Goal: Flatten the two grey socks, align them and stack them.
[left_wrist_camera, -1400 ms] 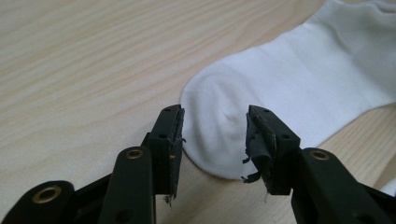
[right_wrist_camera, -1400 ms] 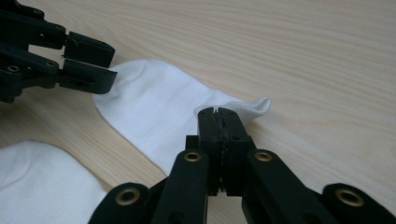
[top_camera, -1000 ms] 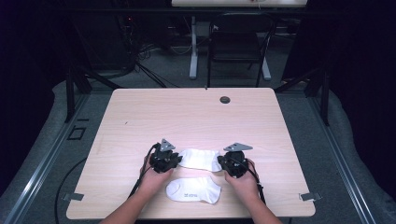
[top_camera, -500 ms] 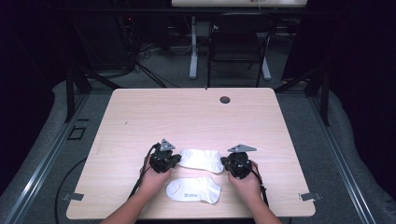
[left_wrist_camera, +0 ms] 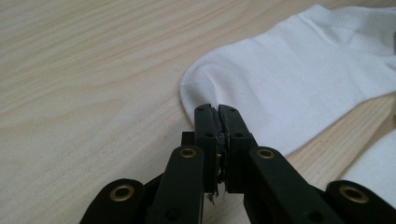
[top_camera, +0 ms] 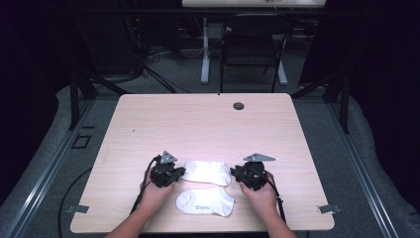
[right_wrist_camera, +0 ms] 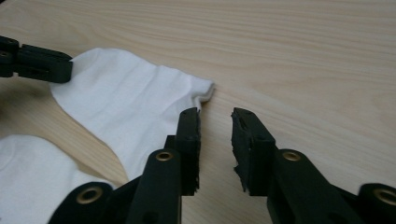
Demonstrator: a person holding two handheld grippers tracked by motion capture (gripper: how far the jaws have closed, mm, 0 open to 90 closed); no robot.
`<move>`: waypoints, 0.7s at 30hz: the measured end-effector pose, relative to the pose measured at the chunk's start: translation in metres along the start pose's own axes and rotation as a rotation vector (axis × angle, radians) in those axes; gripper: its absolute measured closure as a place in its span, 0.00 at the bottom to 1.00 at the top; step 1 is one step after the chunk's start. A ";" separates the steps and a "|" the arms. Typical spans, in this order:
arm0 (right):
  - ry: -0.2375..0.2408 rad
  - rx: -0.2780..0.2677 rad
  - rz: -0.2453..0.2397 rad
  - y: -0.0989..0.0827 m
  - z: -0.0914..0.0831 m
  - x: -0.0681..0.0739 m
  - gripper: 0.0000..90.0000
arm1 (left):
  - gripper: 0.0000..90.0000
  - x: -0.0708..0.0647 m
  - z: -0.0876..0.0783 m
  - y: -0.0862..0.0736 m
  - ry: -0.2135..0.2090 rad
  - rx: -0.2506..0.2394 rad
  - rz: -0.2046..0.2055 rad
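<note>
The left claw (left_wrist_camera: 218,116) is closed on the edge of the far sock (top_camera: 206,172), probably to hold it in place, while the right claw (right_wrist_camera: 215,122) has just been opening with nothing between its jaws; the sock's other end lies just beside its left jaw, on the table (top_camera: 198,124), and the near sock (top_camera: 205,201) lies flat close by

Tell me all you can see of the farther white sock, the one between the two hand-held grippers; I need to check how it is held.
The farther sock is a white, soft-looking knit ankle sock lying flat on the wooden table, slightly wrinkled. The left hand-held gripper is shut on the edge of one end. At the other end, the right hand-held gripper has just been opening; its jaws stand apart with bare table between them, one jaw at the sock's edge.
</note>
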State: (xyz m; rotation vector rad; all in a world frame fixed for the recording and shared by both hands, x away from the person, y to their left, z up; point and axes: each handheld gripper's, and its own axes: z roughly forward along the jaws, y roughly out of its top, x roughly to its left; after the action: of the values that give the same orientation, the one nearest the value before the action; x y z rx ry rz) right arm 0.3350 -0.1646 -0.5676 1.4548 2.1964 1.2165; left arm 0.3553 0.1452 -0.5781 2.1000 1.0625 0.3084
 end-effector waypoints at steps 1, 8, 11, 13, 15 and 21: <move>0.016 0.007 0.001 0.000 0.001 0.001 0.76 | 0.97 0.000 -0.001 -0.001 0.003 -0.005 -0.004; -0.029 0.057 -0.068 -0.001 0.015 0.014 0.81 | 0.97 0.001 -0.002 -0.004 -0.009 -0.001 -0.011; -0.040 0.075 -0.044 0.000 0.018 0.011 0.94 | 0.97 0.001 -0.002 -0.006 -0.014 -0.005 -0.020; -0.045 0.089 -0.032 0.000 0.019 0.009 0.96 | 0.97 0.000 -0.003 -0.007 -0.016 -0.008 -0.017; -0.048 0.091 -0.029 0.000 0.020 0.007 0.96 | 0.97 0.000 -0.003 -0.008 -0.020 -0.010 -0.019; -0.060 0.082 -0.019 0.000 0.020 0.002 0.96 | 0.97 -0.002 -0.005 -0.009 -0.031 -0.004 -0.018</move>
State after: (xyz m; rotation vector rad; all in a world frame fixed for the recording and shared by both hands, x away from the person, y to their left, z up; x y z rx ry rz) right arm 0.3462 -0.1523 -0.5798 1.4783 2.2386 1.0746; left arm 0.3460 0.1493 -0.5810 2.0841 1.0612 0.2676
